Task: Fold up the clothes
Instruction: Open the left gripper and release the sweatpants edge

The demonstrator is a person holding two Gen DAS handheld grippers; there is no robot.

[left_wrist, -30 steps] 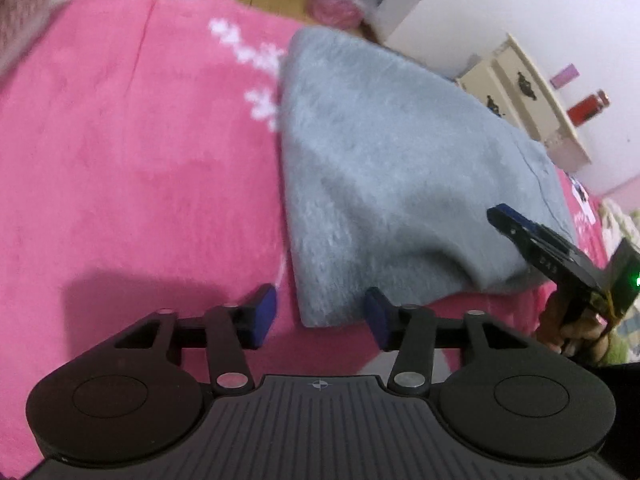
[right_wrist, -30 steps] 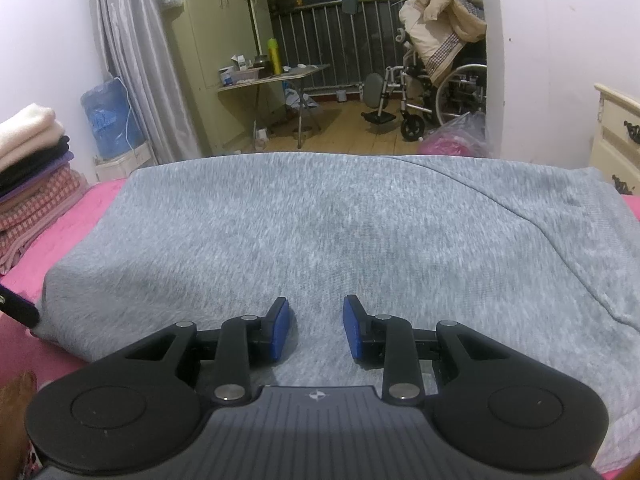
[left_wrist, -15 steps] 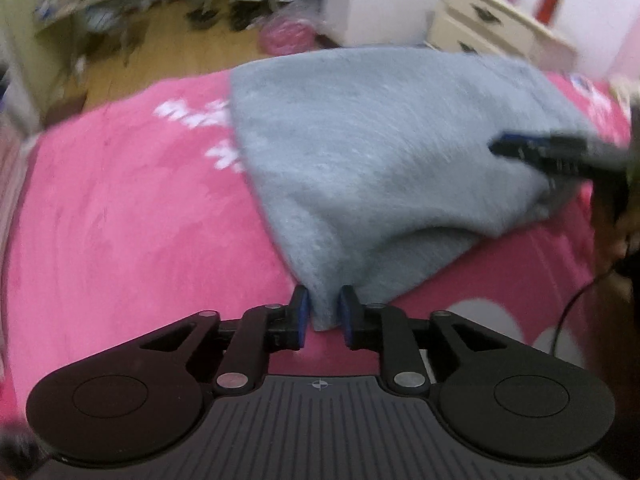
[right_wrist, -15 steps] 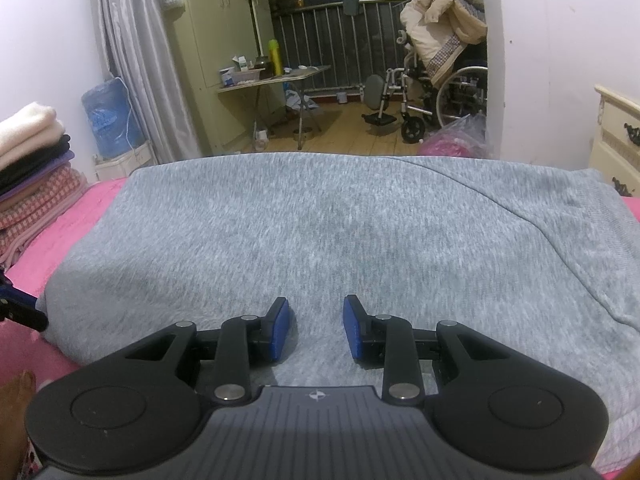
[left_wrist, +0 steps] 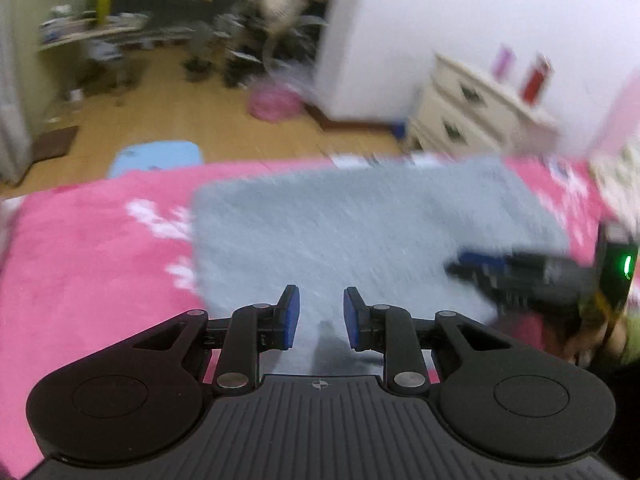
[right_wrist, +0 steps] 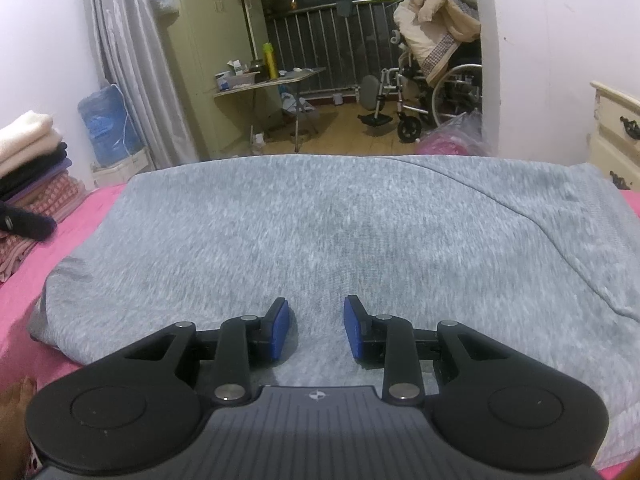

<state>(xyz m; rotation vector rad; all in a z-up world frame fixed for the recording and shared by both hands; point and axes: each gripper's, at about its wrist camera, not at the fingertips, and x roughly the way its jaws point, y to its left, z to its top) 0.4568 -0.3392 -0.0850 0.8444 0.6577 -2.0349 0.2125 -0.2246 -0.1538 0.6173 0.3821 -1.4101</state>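
A grey fleece garment (left_wrist: 360, 232) (right_wrist: 320, 232) lies spread flat on a pink blanket (left_wrist: 100, 260). My left gripper (left_wrist: 321, 300) hovers over the garment's near left corner. Its jaws stand a narrow gap apart, and blurred cloth lying below shows through that gap. A small wrinkle rises under the jaws. In the right wrist view one black finger (right_wrist: 28, 220) of that gripper shows at the left edge with no cloth hanging from it. My right gripper (right_wrist: 316, 312) (left_wrist: 480, 266) rests low over the garment's near edge, open, with flat cloth beneath its pads.
A stack of folded clothes (right_wrist: 28, 168) sits on the bed at the far left. A cream dresser (left_wrist: 472, 108) (right_wrist: 616, 136) stands beyond the bed on the right. Past the bed's far edge are wooden floor, a folding table (right_wrist: 272, 80) and a wheelchair (right_wrist: 436, 92).
The left gripper's jaws went from wide to narrow around the garment's corner, then widened slightly. It has since risen, rolled and moved in over the garment. The right gripper has stayed still.
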